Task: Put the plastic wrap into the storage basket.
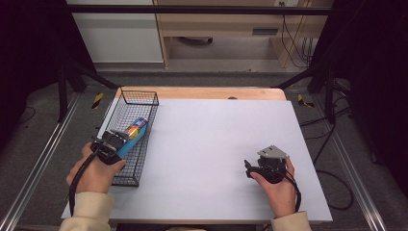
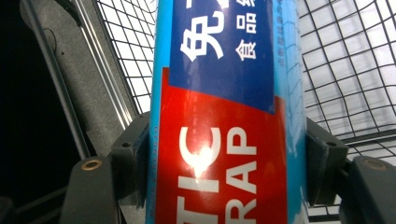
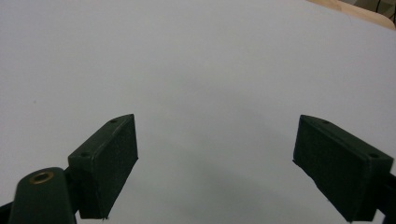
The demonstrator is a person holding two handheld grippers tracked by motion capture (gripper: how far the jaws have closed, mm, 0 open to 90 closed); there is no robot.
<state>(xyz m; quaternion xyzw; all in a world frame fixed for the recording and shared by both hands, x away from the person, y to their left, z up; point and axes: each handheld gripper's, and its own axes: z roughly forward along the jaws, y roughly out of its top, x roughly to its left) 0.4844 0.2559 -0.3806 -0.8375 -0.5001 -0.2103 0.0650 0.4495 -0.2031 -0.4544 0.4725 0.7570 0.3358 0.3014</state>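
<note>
Blue-and-red box of plastic wrap [image 2: 219,116], pinched between both pads of left gripper [image 1: 117,140], over wire basket [image 1: 139,98] at left edge of white tabletop [image 1: 211,139]. Far end of box [image 1: 136,128] inside basket. Right gripper [image 3: 217,163] low over bare tabletop near right front, jaws spread wide, nothing between. Hand [image 1: 278,190] wrapped behind it.

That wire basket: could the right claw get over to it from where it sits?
Probably yes. The right claw is open and holds nothing, and bare table lies between it and the wire basket.
</note>
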